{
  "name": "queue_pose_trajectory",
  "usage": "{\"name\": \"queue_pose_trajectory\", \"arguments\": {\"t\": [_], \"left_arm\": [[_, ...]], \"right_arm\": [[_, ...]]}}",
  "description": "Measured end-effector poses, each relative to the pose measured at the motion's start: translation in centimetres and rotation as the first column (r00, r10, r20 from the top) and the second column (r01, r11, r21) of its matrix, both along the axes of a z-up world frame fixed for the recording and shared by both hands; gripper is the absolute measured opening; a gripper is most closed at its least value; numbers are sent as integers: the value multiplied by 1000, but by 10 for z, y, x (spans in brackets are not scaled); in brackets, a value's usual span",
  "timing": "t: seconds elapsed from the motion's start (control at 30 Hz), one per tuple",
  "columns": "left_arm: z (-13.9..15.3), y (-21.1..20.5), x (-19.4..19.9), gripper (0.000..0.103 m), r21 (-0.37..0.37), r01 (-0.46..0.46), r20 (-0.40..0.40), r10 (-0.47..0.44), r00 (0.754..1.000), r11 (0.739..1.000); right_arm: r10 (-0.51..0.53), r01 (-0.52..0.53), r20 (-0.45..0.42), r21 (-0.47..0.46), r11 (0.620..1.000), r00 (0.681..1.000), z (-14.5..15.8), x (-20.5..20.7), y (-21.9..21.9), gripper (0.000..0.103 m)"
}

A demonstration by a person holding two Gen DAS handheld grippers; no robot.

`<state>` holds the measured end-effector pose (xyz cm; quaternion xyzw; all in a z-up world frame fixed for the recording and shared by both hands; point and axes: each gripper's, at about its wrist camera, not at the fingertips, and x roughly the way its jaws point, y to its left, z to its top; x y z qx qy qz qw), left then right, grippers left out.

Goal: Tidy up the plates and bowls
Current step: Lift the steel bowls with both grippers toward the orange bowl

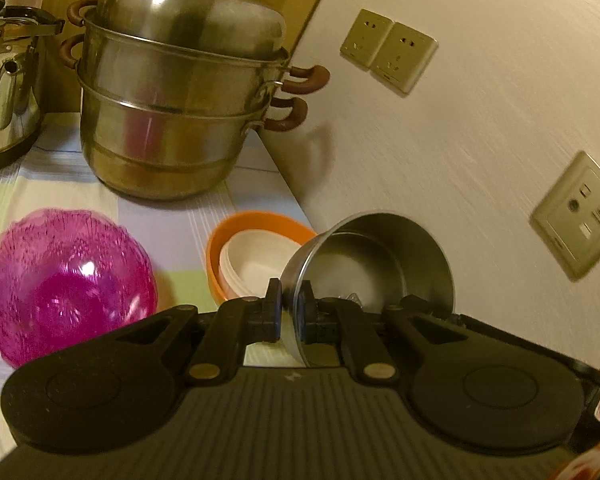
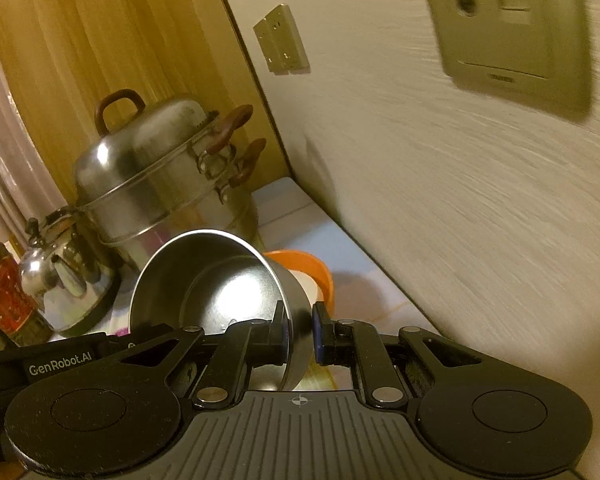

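Left wrist view: left tool (image 1: 292,300) and right tool (image 2: 300,322) both clamp the steel bowl's (image 1: 380,256) rim

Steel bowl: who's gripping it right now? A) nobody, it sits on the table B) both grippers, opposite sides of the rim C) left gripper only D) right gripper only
B: the left gripper and the right gripper each pinch the wall of the steel bowl, which is tilted and lifted.

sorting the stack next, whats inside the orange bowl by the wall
A smaller cream bowl nests inside the round orange plastic bowl, possibly two stacked. The shiny steel bowl pinched in the left claw covers their right side, so anything there is hidden.
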<state>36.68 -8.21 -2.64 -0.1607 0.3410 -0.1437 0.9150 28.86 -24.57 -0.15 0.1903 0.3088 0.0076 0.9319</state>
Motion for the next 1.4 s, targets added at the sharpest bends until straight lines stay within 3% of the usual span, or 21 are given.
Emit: {"name": "queue_pose_trajectory", "arguments": {"t": [0.6, 1.4], "left_arm": [[-7, 7, 61, 6, 8, -19, -18, 19, 1000, 1000], [-43, 9, 94, 7, 20, -24, -117, 27, 993, 1000]], "right_arm": [[-2, 3, -28, 13, 1000, 1000, -12, 62, 0, 12], [10, -4, -130, 44, 999, 991, -49, 110, -6, 12]]}}
